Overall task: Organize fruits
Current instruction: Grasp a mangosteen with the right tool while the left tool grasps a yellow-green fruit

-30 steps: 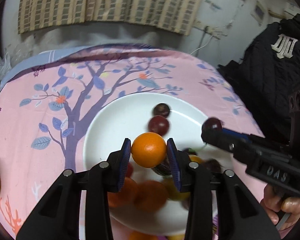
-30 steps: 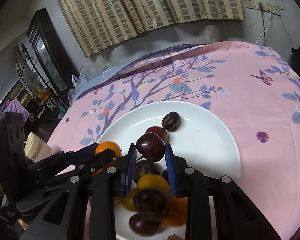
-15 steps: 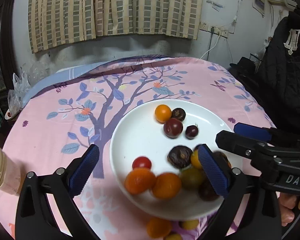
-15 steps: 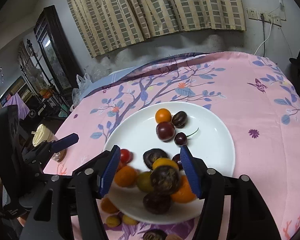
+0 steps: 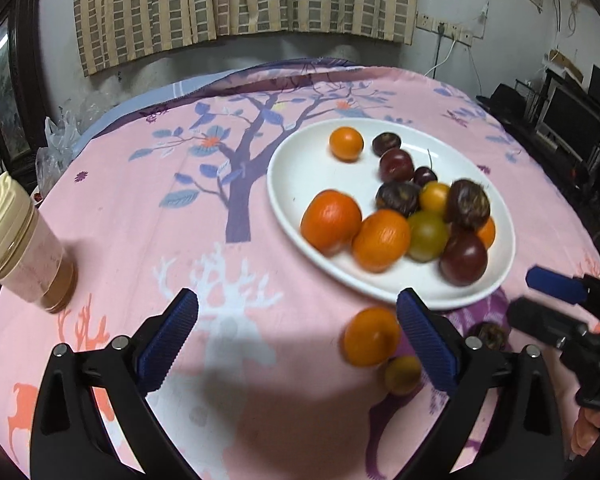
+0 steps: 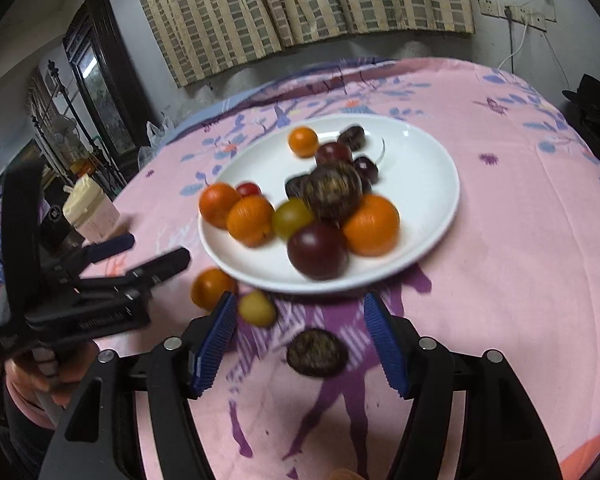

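Most of the fruit already sits on the white plate; what remains lies on the pink tabletop just off the plate's near rim: an orange mandarin, a small yellow-green fruit beside it, and a dark, rough-skinned fruit.

The left hand-held gripper has just been opening and stands spread as wide as it goes, empty, with the mandarin just inside its right-hand pad. The right hand-held gripper has also just been opening; its jaws are about half apart and empty, with the dark fruit on the cloth between them, untouched.

The step in hand looks like reaching for these strays. To do it well, each gripper should centre on one fruit before closing: the left needs to shift toward the mandarin so both pads meet its widest part, or it may roll off toward the yellow-green fruit. The right is nearly lined up; lowering until the pads bracket the dark fruit's middle, then closing gently, should avoid bruising. The two tools work close together, so staggering the pickups reduces the chance of a knock.
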